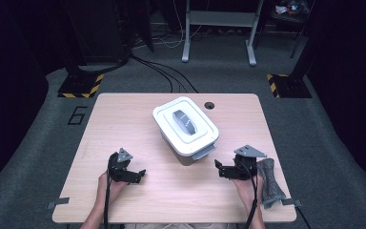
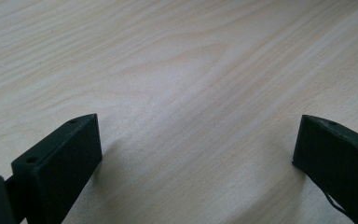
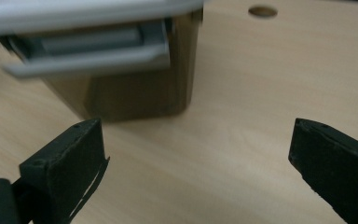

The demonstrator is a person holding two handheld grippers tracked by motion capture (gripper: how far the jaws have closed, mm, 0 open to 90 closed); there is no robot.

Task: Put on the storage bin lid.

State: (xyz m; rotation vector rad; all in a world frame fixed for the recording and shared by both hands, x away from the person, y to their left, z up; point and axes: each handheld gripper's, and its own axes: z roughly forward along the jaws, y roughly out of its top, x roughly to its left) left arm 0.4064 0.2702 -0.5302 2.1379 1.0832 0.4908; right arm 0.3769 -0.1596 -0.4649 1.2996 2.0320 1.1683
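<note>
A clear storage box (image 1: 186, 126) with a white lid and a grey handle stands closed in the middle of the wooden table (image 1: 124, 119). My left gripper (image 1: 140, 174) rests near the front left, its jaws wide open over bare wood (image 2: 196, 144), holding nothing. My right gripper (image 1: 220, 170) sits at the front right, just right of the box's near corner. Its jaws stand open (image 3: 196, 154) and empty, and the box's brownish wall (image 3: 135, 88) and grey latch (image 3: 88, 51) lie close ahead.
A rolled grey cloth (image 1: 270, 183) lies at the table's front right edge beside my right hand. A round cable hole (image 1: 209, 105) sits behind the box, and it appears in the right gripper view as a cable hole (image 3: 263, 11). Metal stands and cables occupy the floor beyond.
</note>
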